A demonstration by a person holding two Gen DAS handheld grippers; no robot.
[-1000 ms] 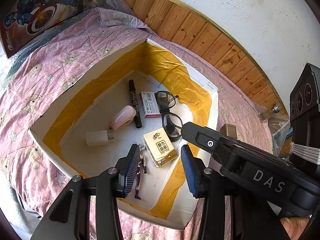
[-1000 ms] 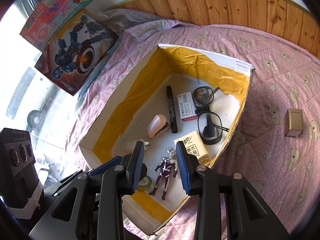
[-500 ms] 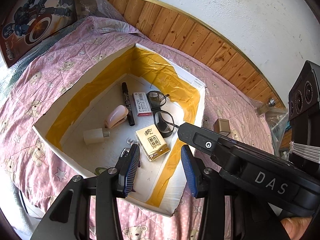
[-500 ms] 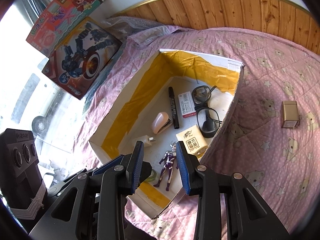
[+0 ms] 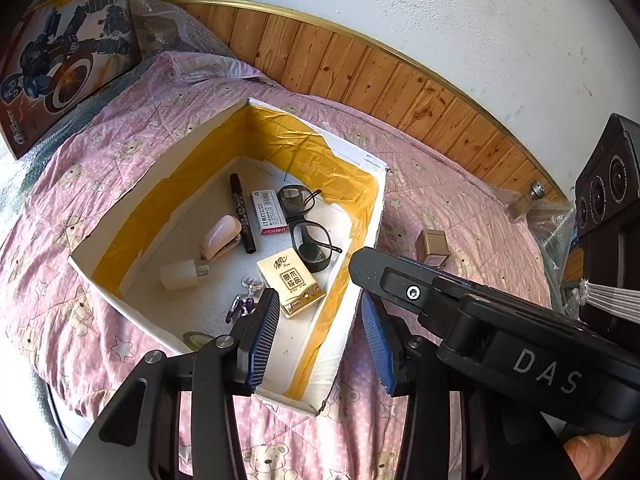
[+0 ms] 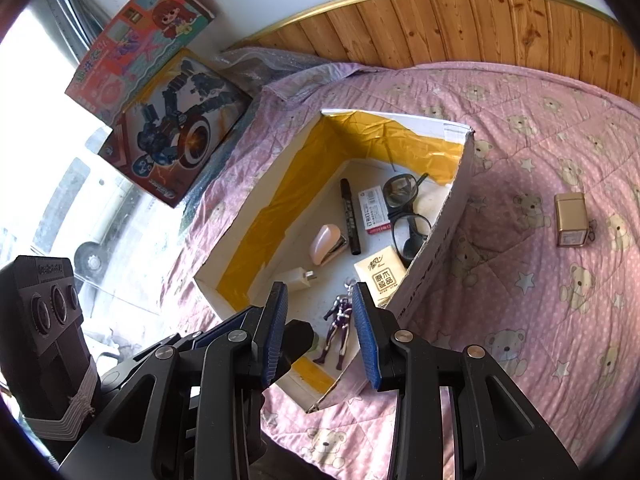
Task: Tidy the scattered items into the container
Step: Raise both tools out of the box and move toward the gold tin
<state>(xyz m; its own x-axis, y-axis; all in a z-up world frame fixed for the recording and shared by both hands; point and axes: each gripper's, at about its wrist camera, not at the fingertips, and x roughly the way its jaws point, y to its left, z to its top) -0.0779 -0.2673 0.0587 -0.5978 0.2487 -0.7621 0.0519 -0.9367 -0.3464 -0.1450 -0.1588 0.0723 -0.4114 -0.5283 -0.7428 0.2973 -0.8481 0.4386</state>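
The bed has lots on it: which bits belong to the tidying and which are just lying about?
Tidying: white box, small gold tin outside it on the quilt, items already inside like glasses and marker.
Lying about: two toy cartons, bubble wrap.

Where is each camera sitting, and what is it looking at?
Left wrist camera: sits on the left hand-held gripper, looking down over its open fingers at the white box on the pink quilt; the right hand-held gripper crosses the lower right.
Right wrist camera: sits on the right hand-held gripper, looking down at the same box from its near corner; the left gripper shows lower left.
Both see the glasses, marker, tissue pack and the gold tin out on the quilt.
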